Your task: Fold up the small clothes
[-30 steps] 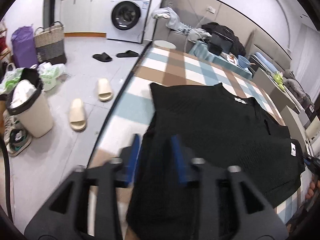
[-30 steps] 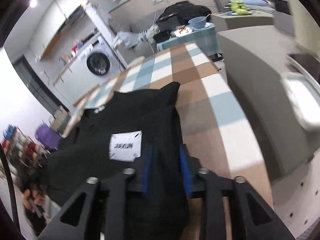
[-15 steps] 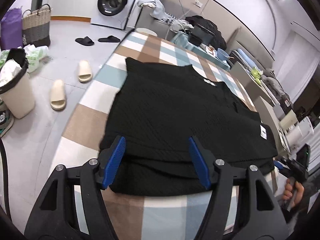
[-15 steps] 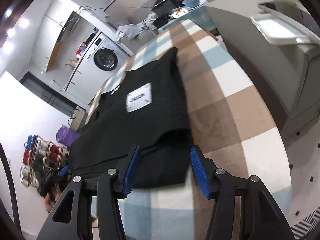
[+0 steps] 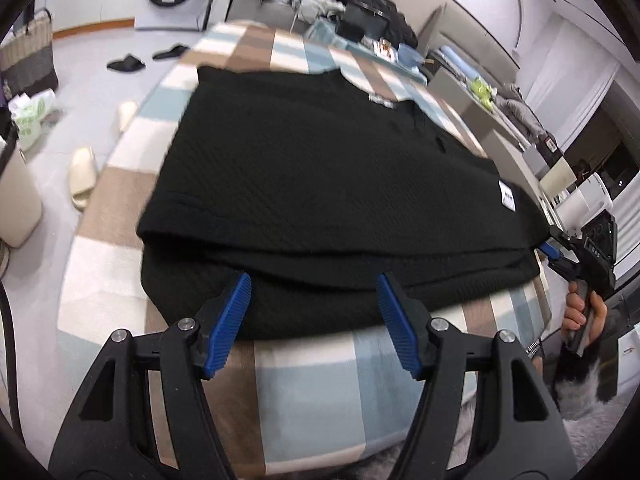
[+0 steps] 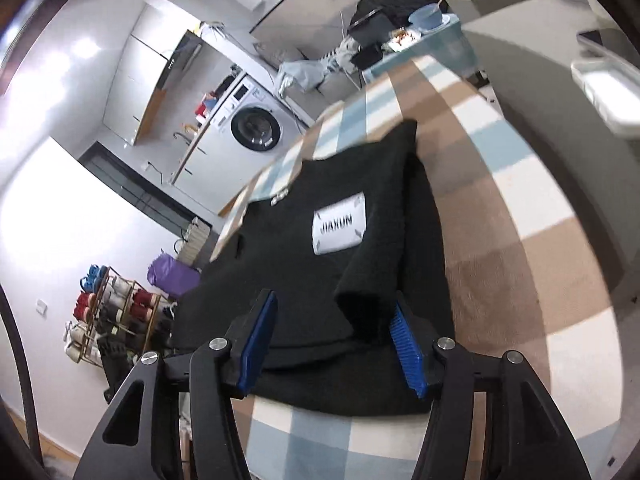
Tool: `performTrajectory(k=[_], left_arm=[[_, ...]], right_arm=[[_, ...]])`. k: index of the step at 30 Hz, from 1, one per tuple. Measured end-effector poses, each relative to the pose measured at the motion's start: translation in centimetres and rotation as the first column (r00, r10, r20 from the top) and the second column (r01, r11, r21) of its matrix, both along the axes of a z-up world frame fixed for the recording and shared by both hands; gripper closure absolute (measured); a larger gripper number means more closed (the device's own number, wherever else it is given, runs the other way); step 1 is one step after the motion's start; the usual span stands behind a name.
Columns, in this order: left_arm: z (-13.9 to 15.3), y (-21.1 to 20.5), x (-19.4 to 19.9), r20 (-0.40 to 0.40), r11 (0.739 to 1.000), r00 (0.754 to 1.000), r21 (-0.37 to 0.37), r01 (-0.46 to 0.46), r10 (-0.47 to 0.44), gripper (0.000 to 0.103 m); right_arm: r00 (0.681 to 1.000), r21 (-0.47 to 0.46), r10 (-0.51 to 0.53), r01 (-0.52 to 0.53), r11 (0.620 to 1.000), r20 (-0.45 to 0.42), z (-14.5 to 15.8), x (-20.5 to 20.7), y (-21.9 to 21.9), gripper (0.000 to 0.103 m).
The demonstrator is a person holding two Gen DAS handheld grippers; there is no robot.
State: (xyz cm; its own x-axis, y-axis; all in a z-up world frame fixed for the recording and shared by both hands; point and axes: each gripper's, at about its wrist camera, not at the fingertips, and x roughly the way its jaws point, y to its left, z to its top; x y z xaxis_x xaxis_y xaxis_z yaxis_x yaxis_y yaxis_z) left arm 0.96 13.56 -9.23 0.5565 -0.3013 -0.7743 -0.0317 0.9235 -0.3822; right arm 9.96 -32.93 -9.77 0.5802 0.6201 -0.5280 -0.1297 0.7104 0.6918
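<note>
Now the black garment [image 5: 320, 184] lies ahead of both open claws.

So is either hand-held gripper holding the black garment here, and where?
Neither. Left hand-held gripper and right stand open over the black garment's near edge.

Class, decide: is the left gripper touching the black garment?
Apart. In the left wrist view the left gripper stands open, its blue pads above the black garment, pinching no cloth.
</note>
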Motion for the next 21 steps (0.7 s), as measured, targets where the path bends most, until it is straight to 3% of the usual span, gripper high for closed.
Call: performTrajectory(k=[8,11,13,15,21], left_arm=[[-0.5,2.0,0.6,-0.021,0.996,0.998,-0.072,-0.055,0.054,0.040],[0.0,2.9,0.6,-0.003,0.994,0.995,-0.041,-0.102,0.102,0.040],[-0.1,3.6,0.6,0.005,0.987,0.987,-0.025,-0.161,0.161,0.030],[-0.9,4.1,1.1,-0.043,0.983,0.986,-0.076,-0.164,0.161,0.030],[-1.3,6.3,1.5,0.000,0.959,0.967,-0.129,-0.252,0.254,0.030]], right_arm=[[0.999,-0.004,0.013,-0.013,1.000,-0.046,-1.7,-0.6,0.9,0.045],[0.999,-0.005,0.016,-0.016,1.000,-0.050,-1.8,-0.4,1.0,0.045],[0.998,-0.009,0.023,-0.023,1.000,-0.051,-1.8,-0.3,1.2,0.045],[0.998,-0.009,0.028,-0.028,1.000,-0.047,-1.8,-0.2,1.4,0.044],[0.998,-0.009,0.036,-0.037,0.999,-0.045,-1.6,0.0,1.6,0.044]])
